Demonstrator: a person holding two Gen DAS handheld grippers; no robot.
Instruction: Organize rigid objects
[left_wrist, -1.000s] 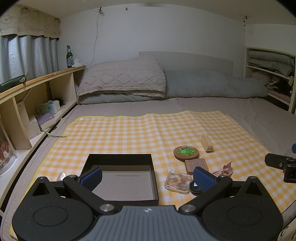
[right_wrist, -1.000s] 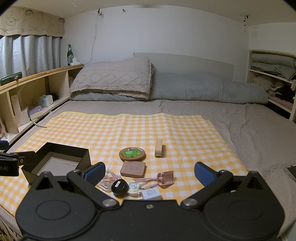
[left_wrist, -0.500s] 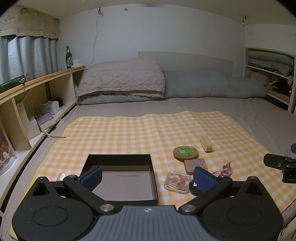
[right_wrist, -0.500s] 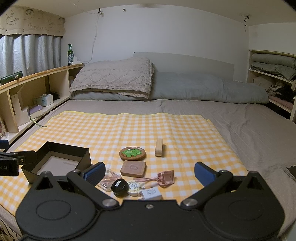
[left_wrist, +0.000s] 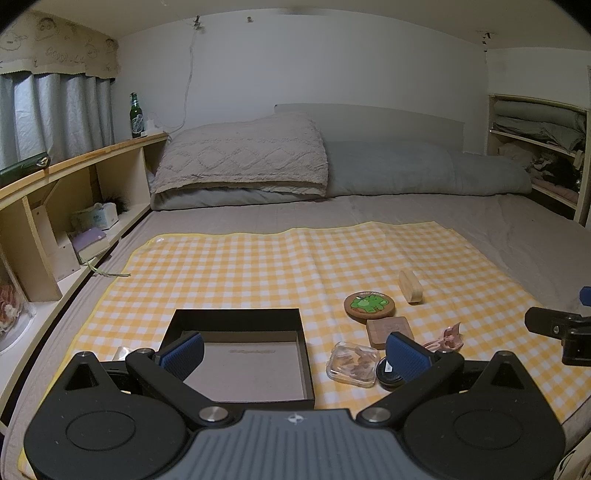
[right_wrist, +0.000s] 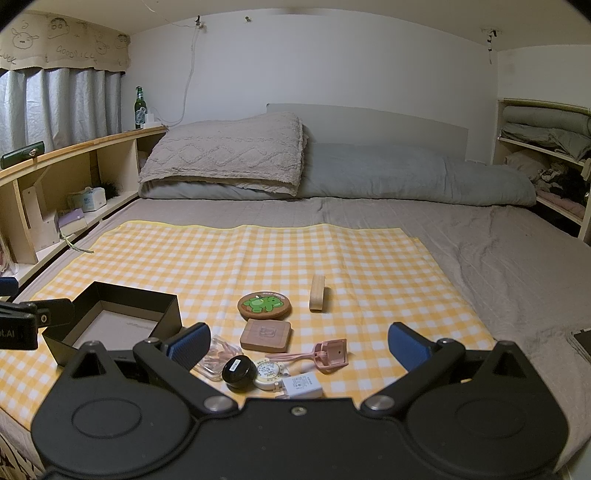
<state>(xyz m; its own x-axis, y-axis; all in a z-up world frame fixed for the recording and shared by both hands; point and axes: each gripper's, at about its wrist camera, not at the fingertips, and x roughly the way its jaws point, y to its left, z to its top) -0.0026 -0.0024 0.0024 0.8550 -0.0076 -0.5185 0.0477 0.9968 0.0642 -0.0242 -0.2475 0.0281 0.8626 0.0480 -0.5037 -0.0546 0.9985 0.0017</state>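
The left tool (left_wrist: 293, 352) hangs with its blue pads spread wide, holding nothing, above the near edge of the black box (left_wrist: 236, 356). The right tool (right_wrist: 295, 347) is likewise spread and empty, over the small things. The box stands open, only its pale cardboard floor showing. Just to its right lies a clear case (right_wrist: 218, 354) with pinkish pieces inside, touching a black round jar (right_wrist: 239, 371). Near these sit a white round tin (right_wrist: 269, 373), a white charger (right_wrist: 301, 386), a pink clip (right_wrist: 328, 352), a square wooden block (right_wrist: 266, 335), a round frog coaster (right_wrist: 264, 305) and an upright wooden piece (right_wrist: 317, 293). All rest on a yellow checked cloth (right_wrist: 229, 258) spread over a grey bed (right_wrist: 517, 266). The cloth's far half lies bare, towards the pillows (right_wrist: 229, 155); a wooden shelf (left_wrist: 55, 206) runs along the left.
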